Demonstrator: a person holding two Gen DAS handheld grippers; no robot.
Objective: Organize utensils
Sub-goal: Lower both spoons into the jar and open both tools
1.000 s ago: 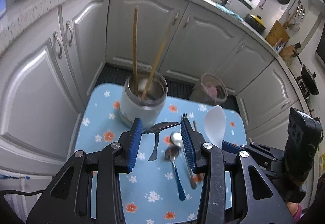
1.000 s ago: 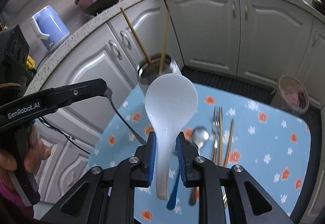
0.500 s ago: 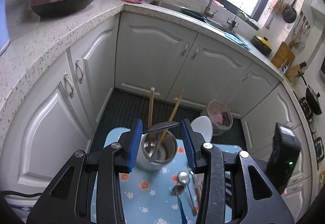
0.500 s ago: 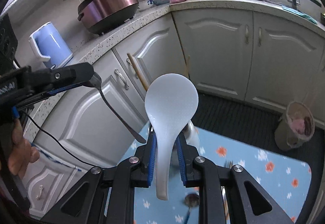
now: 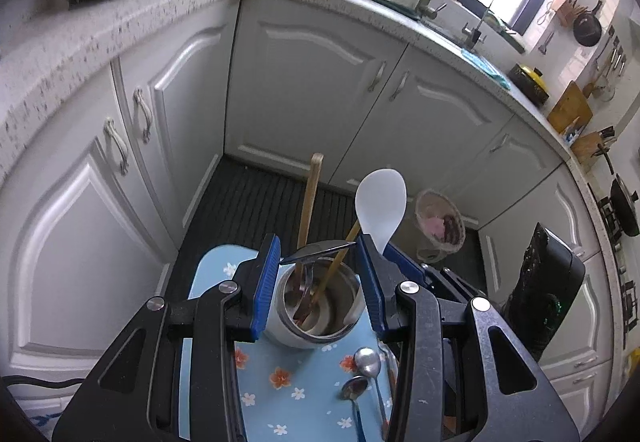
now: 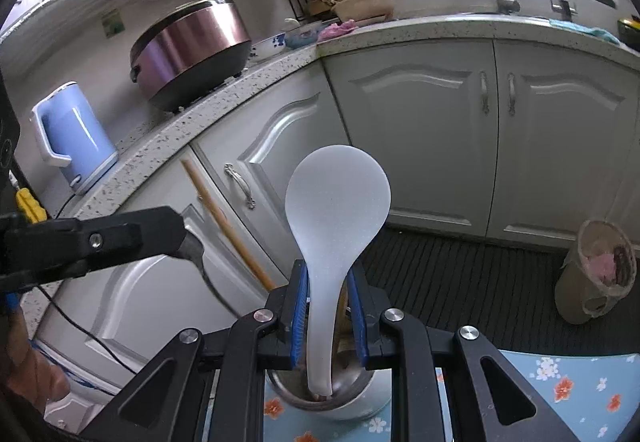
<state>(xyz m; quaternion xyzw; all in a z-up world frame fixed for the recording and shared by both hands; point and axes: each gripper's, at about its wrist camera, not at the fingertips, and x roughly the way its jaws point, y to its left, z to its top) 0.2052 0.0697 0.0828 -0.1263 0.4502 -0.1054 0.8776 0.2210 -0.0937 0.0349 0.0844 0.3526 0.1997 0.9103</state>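
My left gripper [image 5: 317, 248] is shut on a metal spoon [image 5: 316, 250], gripped across its bowl, with the handle hanging down into the steel utensil cup [image 5: 320, 306]. My right gripper [image 6: 328, 296] is shut on the handle of a white rice paddle [image 6: 336, 201], held upright with the handle end inside the cup's mouth [image 6: 332, 402]. The paddle also shows in the left wrist view [image 5: 380, 201]. Wooden chopsticks [image 5: 310, 197] stand in the cup. Two spoons [image 5: 366, 366] lie on the blue floral mat [image 5: 288, 394].
White cabinet doors [image 5: 320, 81] surround the low table. A waste basket [image 5: 438, 226] stands on the dark floor. On the counter are a rice cooker [image 6: 192, 49] and a blue kettle [image 6: 72, 137].
Both grippers have come in over the cup. The metal spoon's handle has gone down into the cup, and the paddle's handle end has dropped into its mouth.
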